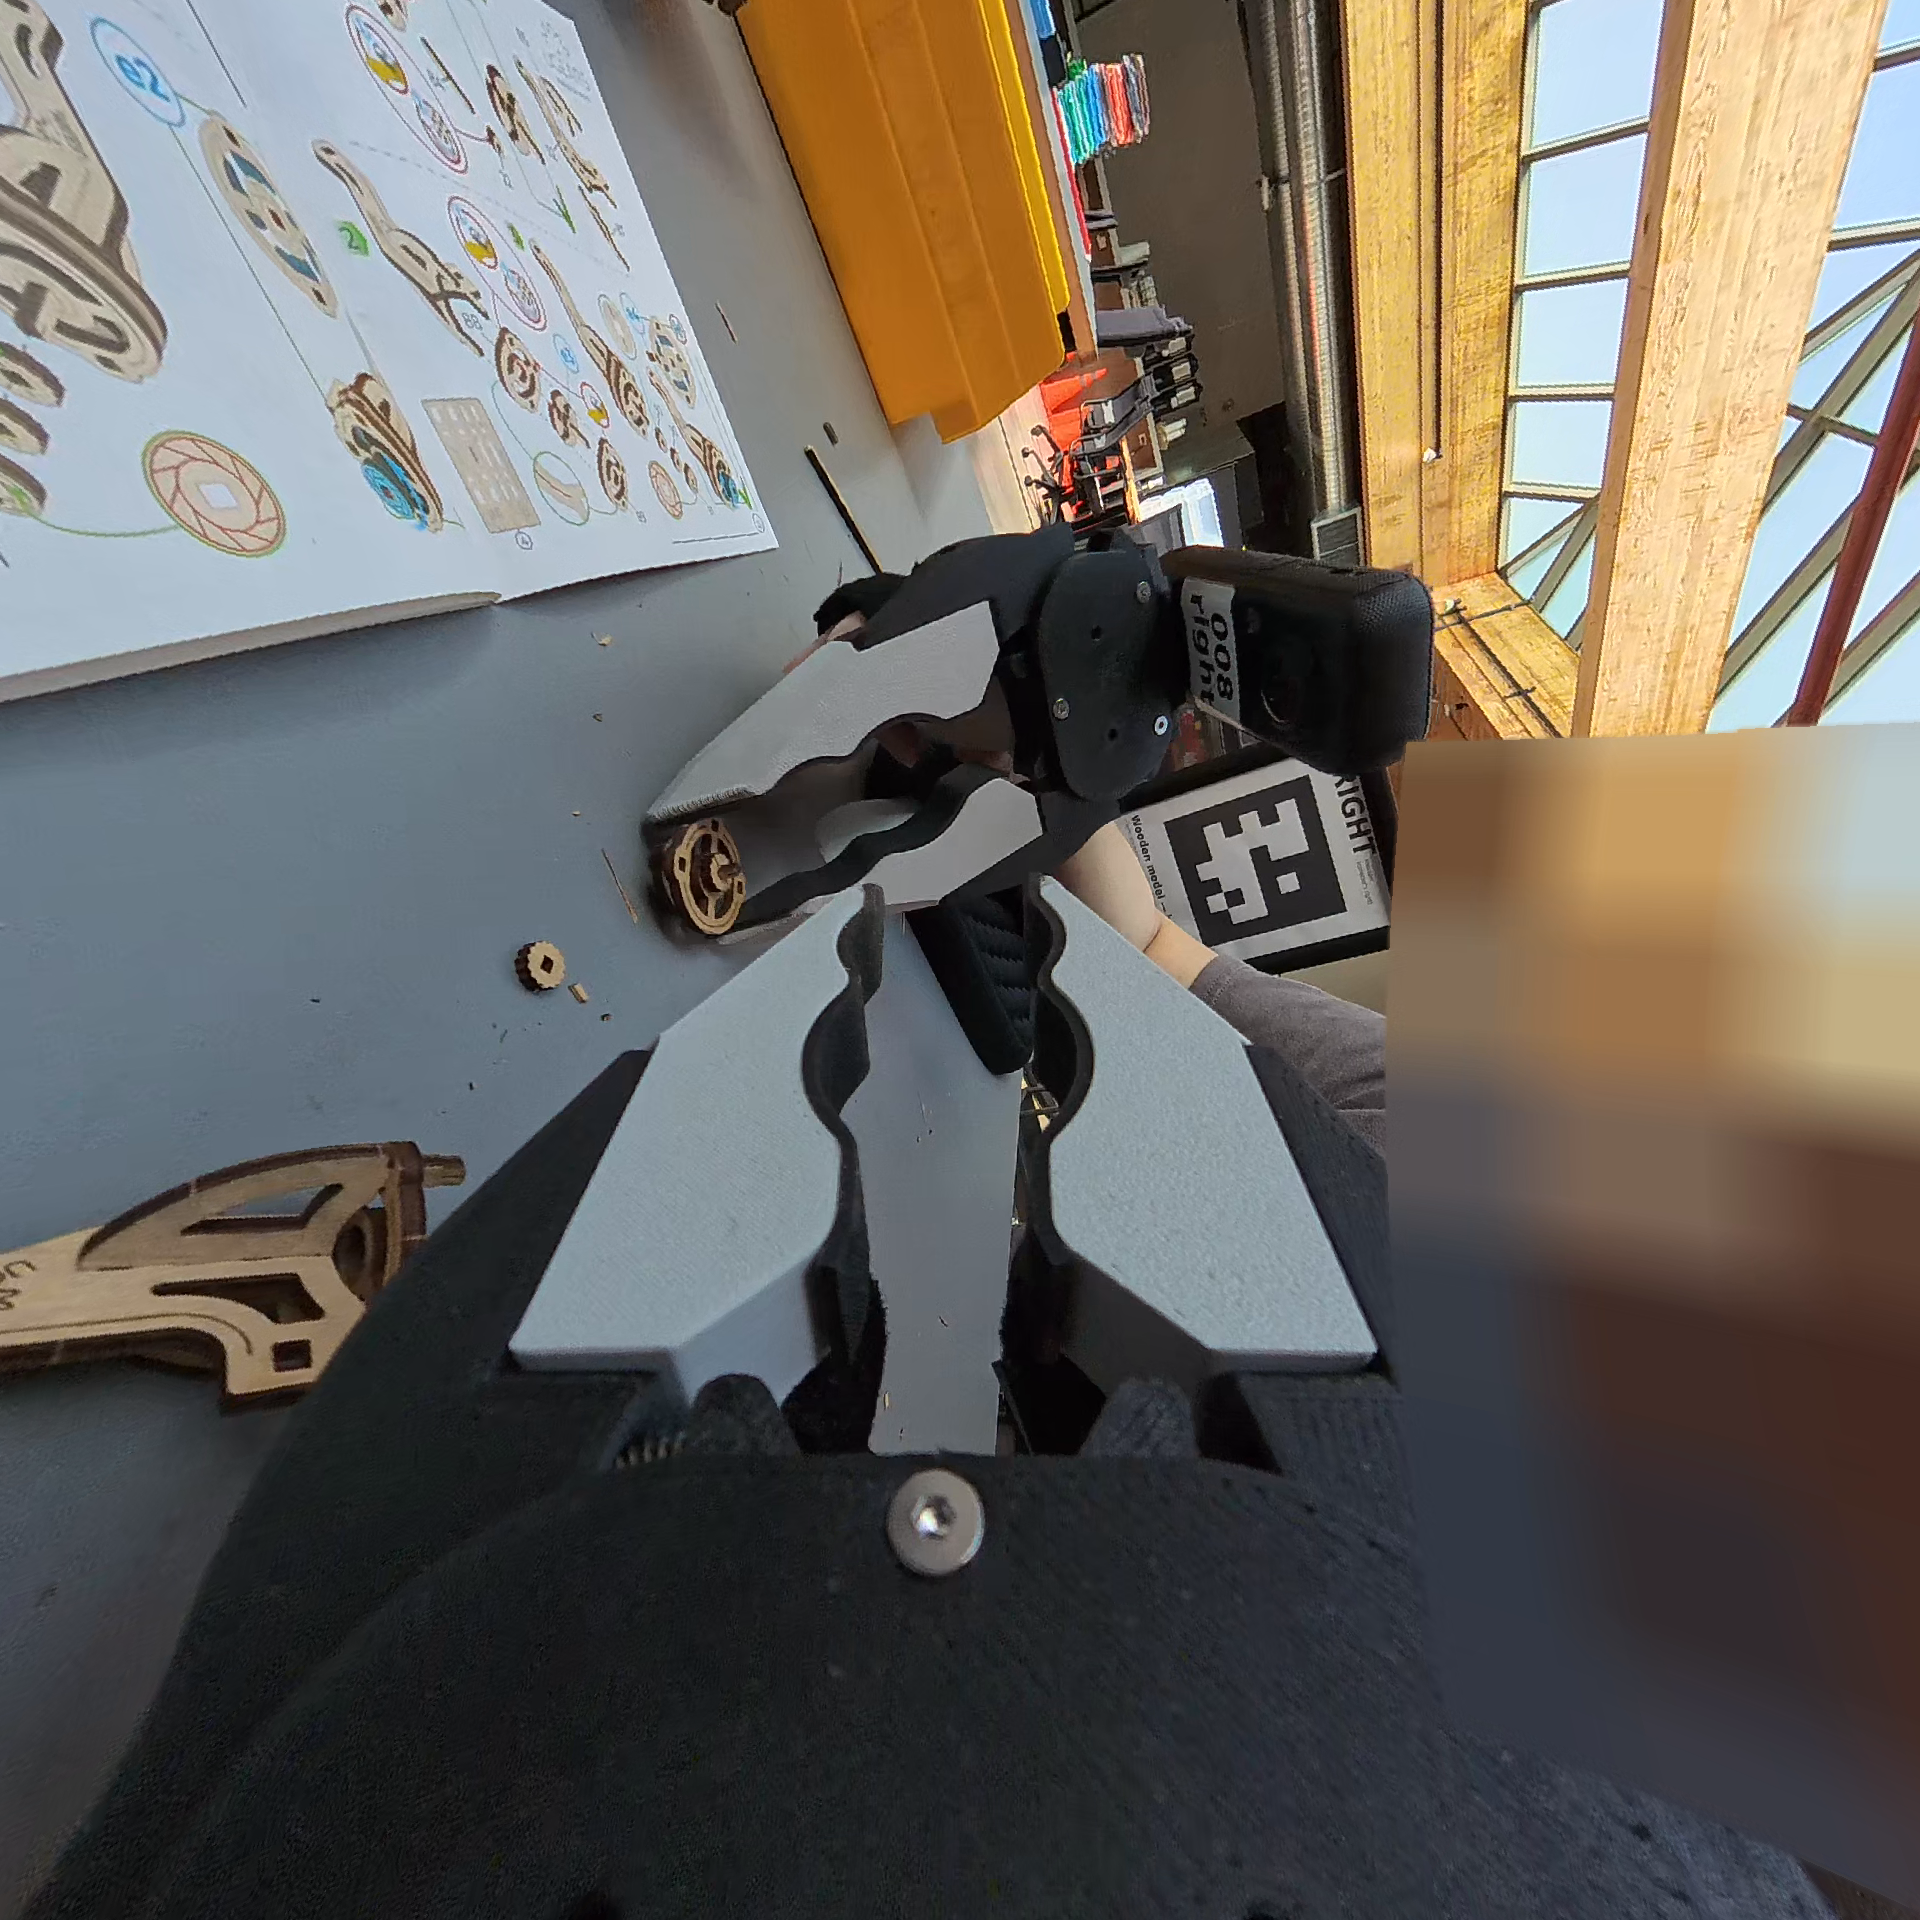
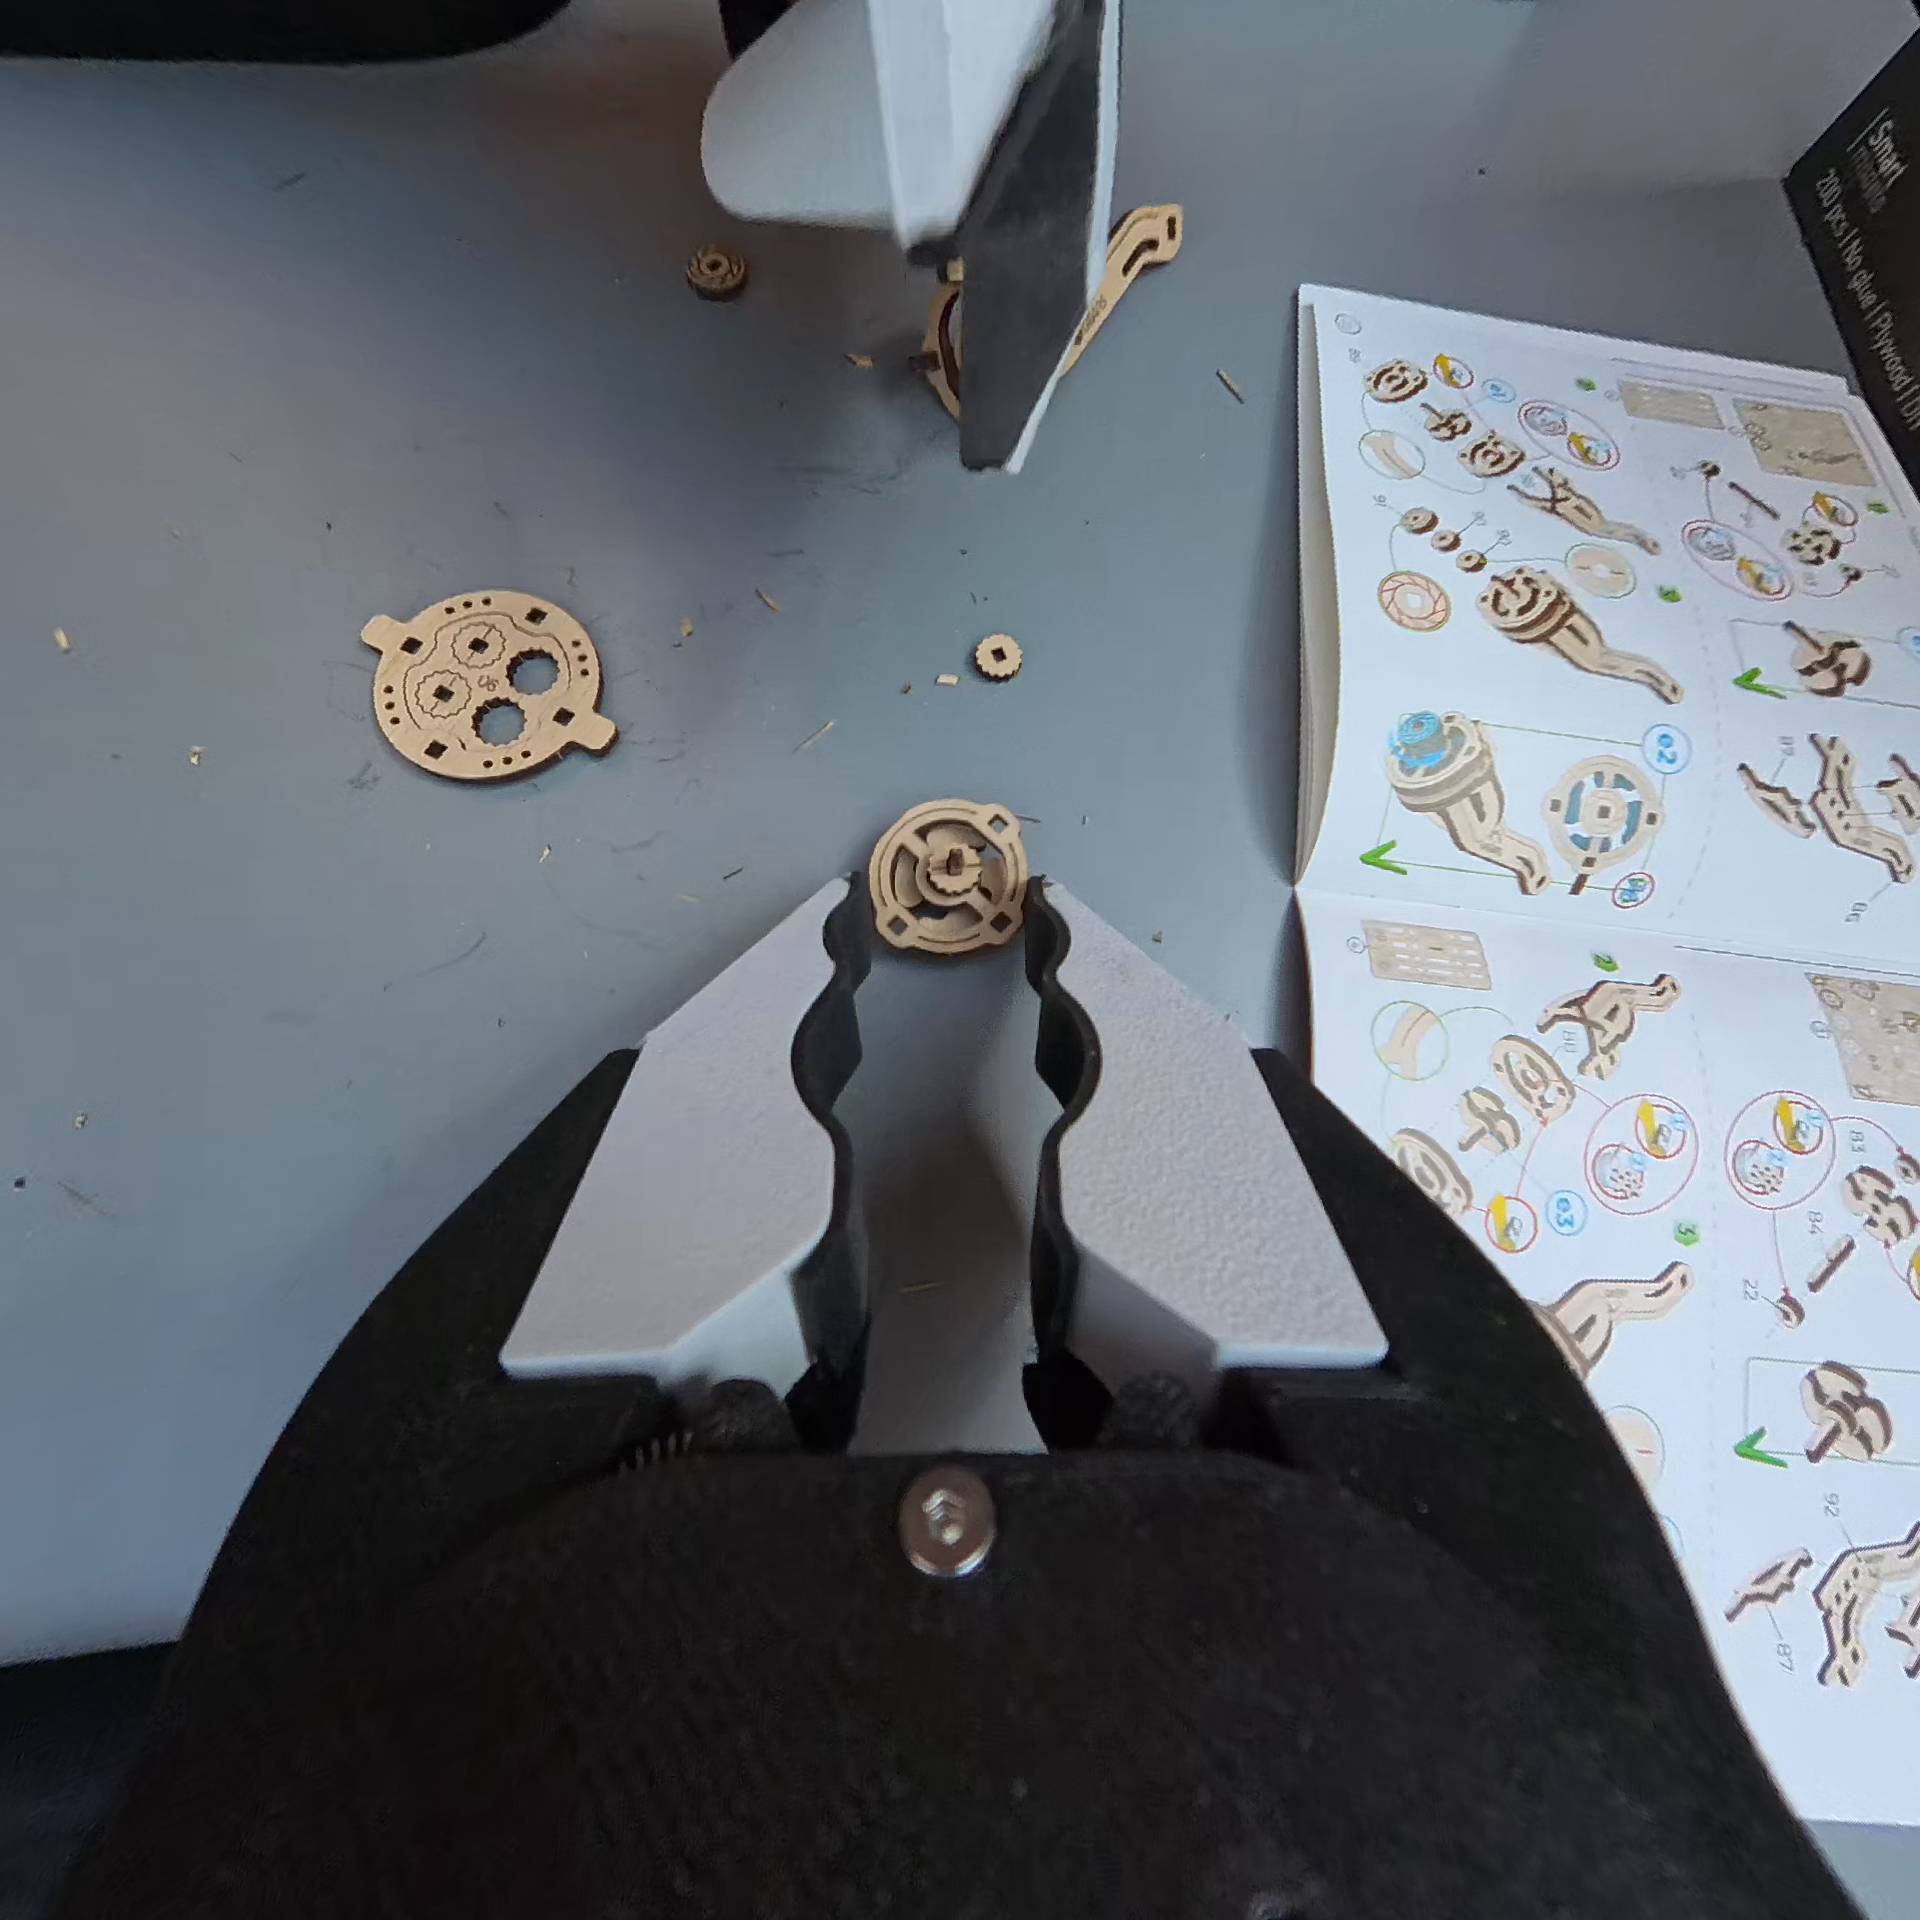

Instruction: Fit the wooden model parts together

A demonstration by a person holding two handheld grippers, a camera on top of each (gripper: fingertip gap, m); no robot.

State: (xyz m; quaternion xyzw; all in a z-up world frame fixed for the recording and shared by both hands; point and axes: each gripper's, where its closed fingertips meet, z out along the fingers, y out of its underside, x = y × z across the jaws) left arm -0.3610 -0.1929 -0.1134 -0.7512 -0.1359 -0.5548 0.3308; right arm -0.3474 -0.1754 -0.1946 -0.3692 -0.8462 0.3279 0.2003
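Plainly, held part: the right gripper (image 2: 943, 902) pinches a round wooden hub (image 2: 948, 875) between its tips, low against the grey table (image 2: 312, 1039); likely braced there so a further piece can be pressed on
Left gripper (image 1: 951, 914): jaws narrowly apart, holding nothing; it hangs just beside the right one, apparently waiting
Hub look: pale laser-cut plywood; openwork ring with a toothed centre on a short axle
Spare parts: small gear (image 2: 998, 658) near ahead; perforated disc (image 2: 486, 683) well apart; instruction booklet (image 2: 1558, 935) open alongside
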